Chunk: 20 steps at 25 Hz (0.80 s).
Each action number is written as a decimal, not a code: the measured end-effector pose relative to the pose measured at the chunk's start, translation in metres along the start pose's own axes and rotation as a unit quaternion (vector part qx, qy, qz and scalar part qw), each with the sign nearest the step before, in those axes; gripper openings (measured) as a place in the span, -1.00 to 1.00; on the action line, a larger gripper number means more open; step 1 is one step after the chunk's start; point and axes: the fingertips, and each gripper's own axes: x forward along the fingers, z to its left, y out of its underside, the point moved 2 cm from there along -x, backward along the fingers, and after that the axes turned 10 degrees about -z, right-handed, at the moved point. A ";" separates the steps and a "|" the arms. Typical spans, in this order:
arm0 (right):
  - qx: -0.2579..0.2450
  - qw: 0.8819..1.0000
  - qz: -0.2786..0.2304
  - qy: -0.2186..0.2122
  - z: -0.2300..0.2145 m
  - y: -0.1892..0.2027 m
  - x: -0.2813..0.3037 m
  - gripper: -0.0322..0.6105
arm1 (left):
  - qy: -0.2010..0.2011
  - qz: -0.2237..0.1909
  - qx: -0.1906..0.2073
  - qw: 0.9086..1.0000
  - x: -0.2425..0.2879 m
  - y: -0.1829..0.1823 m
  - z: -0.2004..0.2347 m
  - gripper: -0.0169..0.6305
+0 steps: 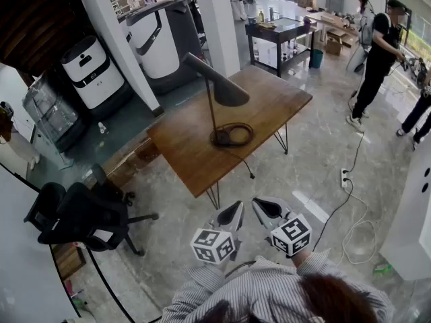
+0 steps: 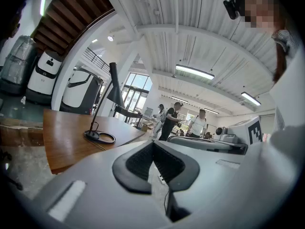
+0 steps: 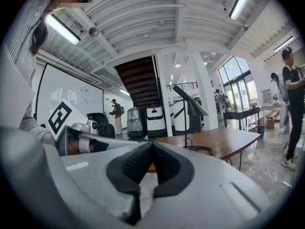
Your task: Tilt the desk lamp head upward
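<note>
A dark desk lamp stands on the brown wooden table (image 1: 195,150). Its cone head (image 1: 225,89) slopes downward from a thin stem above a ring base (image 1: 231,134). The lamp's cord runs off the table's near edge. Both grippers hover over the floor in front of the table, well short of the lamp. My left gripper (image 1: 236,209) is shut and empty. Beside it, my right gripper (image 1: 260,204) is also shut with nothing in it. The left gripper view has the lamp (image 2: 114,87) far off past the closed tips (image 2: 153,144). In the right gripper view, the lamp (image 3: 193,101) stands beyond the closed tips (image 3: 152,144).
A black office chair (image 1: 81,217) sits left of the table. White and grey machines (image 1: 91,69) stand behind it by a pillar. A power strip (image 1: 345,177) with a cable lies on the floor at right. People (image 1: 377,52) stand far right near a black cart (image 1: 283,36).
</note>
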 end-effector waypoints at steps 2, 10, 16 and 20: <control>0.002 1.000 0.000 0.001 -0.002 0.002 -0.001 -0.89 | -0.001 0.000 -0.002 1.000 0.001 0.002 0.001 -0.93; 0.012 1.000 0.000 0.000 -0.007 0.003 -0.002 -0.89 | -0.009 -0.004 -0.017 1.000 0.003 0.002 0.004 -0.93; 0.019 1.000 -0.024 0.008 -0.030 -0.007 -0.001 -0.89 | -0.014 -0.015 -0.024 1.000 0.011 0.001 0.008 -0.93; 0.014 0.997 -0.071 -0.018 -0.048 -0.026 -0.002 -0.89 | -0.009 -0.022 -0.001 1.000 0.021 -0.002 0.010 -0.93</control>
